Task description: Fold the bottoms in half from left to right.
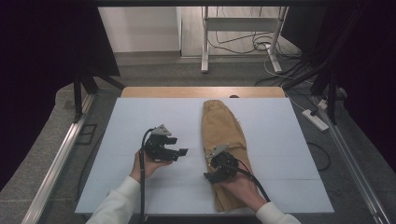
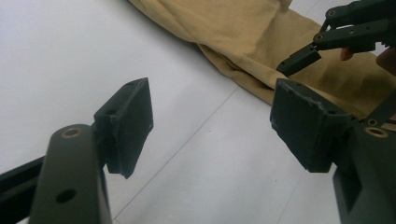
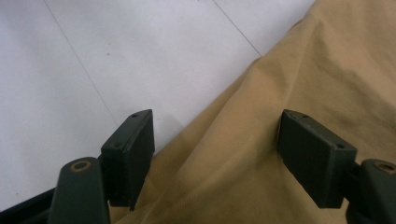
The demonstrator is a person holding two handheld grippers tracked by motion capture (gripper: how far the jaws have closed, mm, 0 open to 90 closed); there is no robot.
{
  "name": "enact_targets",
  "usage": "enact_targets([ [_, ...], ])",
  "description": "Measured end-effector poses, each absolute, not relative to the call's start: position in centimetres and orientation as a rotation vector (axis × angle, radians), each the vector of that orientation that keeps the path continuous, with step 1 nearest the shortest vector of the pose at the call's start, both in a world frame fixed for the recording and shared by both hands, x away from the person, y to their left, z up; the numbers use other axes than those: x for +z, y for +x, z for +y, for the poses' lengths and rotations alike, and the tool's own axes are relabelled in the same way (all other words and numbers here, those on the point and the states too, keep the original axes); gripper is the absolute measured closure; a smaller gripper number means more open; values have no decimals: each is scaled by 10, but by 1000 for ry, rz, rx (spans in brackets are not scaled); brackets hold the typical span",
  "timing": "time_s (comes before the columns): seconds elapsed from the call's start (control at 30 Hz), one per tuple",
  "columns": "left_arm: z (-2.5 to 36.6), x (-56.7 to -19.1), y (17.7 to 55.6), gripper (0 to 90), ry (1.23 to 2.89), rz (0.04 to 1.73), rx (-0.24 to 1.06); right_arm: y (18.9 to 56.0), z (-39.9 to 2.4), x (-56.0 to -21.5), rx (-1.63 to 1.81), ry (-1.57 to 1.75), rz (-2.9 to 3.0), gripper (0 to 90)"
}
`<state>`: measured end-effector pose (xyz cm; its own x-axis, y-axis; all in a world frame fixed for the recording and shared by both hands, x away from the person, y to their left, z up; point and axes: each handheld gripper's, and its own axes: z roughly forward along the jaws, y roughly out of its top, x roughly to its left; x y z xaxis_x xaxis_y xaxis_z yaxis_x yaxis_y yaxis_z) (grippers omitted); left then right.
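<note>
White board (image 1: pixel 140 116) covered the table at centre frame, its near edge cut off by the forearms. Left gripper (image 1: pixel 180 151) hovered wide open, holding nothing, left of the cloth. Tan folded trousers (image 1: pixel 219 126) lay lengthwise right of centre, the lower end hidden under the hand; right gripper (image 1: pixel 211 176) spread wide over their left edge, gripping nothing.

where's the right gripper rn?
High view: right gripper sits right of centre over the near left edge of the tan trousers, jaws open, with the left gripper beside it on the white board.
</note>
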<state>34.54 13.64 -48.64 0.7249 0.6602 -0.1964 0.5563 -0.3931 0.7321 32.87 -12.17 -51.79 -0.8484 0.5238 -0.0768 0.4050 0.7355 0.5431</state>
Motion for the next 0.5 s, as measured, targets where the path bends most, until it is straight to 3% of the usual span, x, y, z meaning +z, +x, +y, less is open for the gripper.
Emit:
enact_targets([
  [0.37,137,-486,345,293,2096,919,163,334,-126,-514,745,795,2702,499],
  [0.5,136,-486,345,293,2094,920,161,336,-128,-512,726,801,2699,633],
])
